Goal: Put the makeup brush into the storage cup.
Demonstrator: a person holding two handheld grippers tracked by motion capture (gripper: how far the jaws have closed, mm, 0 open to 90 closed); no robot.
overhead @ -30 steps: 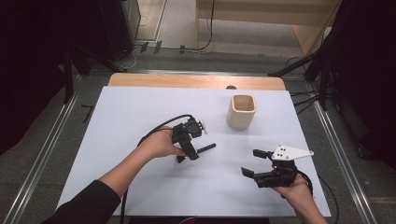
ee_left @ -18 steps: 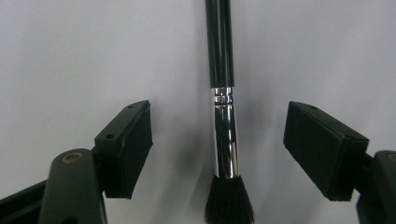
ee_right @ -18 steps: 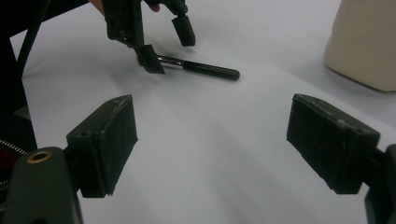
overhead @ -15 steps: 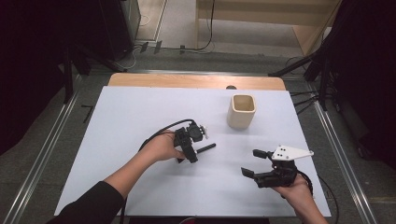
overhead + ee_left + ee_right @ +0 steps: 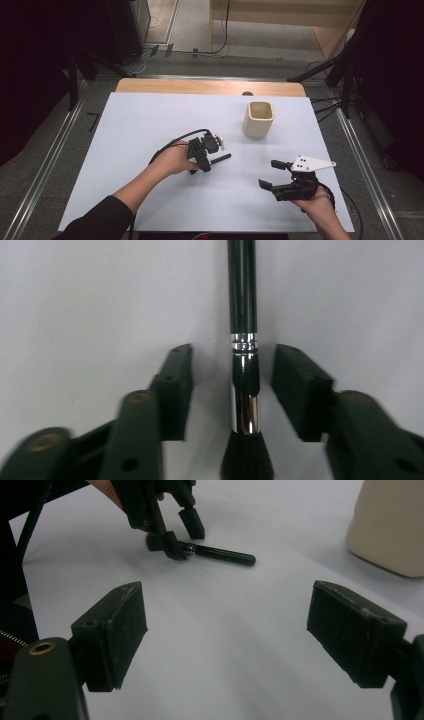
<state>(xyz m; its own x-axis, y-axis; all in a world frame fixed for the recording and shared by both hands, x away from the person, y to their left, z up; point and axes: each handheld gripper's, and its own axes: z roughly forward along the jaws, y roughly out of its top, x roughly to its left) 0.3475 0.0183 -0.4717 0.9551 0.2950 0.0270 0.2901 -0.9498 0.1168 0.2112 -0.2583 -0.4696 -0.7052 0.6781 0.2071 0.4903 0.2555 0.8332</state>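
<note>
L claw [image 5: 232, 390] jaws apart, pointing down; R claw [image 5: 227, 635] wide open.

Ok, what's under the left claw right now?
A black brush lies on the white table between the left claw's open jaws, untouched. Its bristle tip runs out of frame below.

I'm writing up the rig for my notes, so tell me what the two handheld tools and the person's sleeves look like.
Both tools are black, each with two blocky black jaws. The left tool trails a black cable that loops over the hand. The right tool carries a pale grey three-cornered plate with small dark dots on top. The left arm wears a dark sleeve; the right forearm is bare.
</note>
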